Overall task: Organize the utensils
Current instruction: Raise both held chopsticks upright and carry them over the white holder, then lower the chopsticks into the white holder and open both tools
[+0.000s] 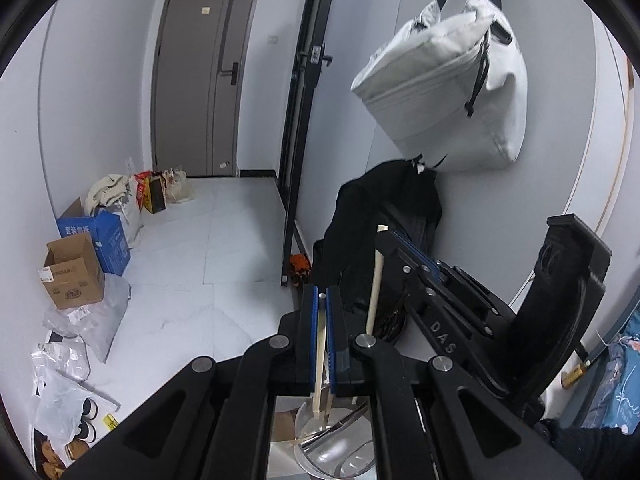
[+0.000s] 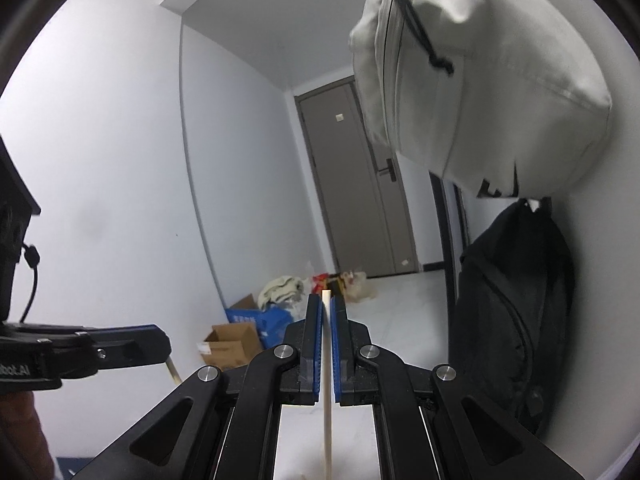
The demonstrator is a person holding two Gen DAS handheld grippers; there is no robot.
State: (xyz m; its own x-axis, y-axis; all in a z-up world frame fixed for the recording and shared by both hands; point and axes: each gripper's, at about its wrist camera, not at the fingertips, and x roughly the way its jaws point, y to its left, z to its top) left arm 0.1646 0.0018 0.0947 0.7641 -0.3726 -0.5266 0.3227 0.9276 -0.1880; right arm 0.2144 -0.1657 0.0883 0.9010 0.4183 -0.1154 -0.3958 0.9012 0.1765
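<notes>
Left gripper [image 1: 322, 304]: clenched on a slim metal utensil handle [image 1: 321, 298] and a pale wooden chopstick [image 1: 319, 364], both running down between the blue pads toward a clear glass holder [image 1: 340, 452] below, where other chopsticks and metal utensils lie.

Right gripper [image 2: 327, 312]: clenched on a single wooden chopstick [image 2: 327, 400], held upright, its tip just clearing the pads. In the left wrist view this gripper [image 1: 394, 240] stands to the right and further forward, the chopstick [image 1: 375, 288] hanging below it.

Surroundings: white canvas bag [image 1: 448, 80] hung on the wall; black backpack [image 2: 512, 312] beneath; grey door [image 1: 204, 76]; cardboard boxes [image 1: 72, 276] and parcels along the tiled floor [image 1: 224, 240].
</notes>
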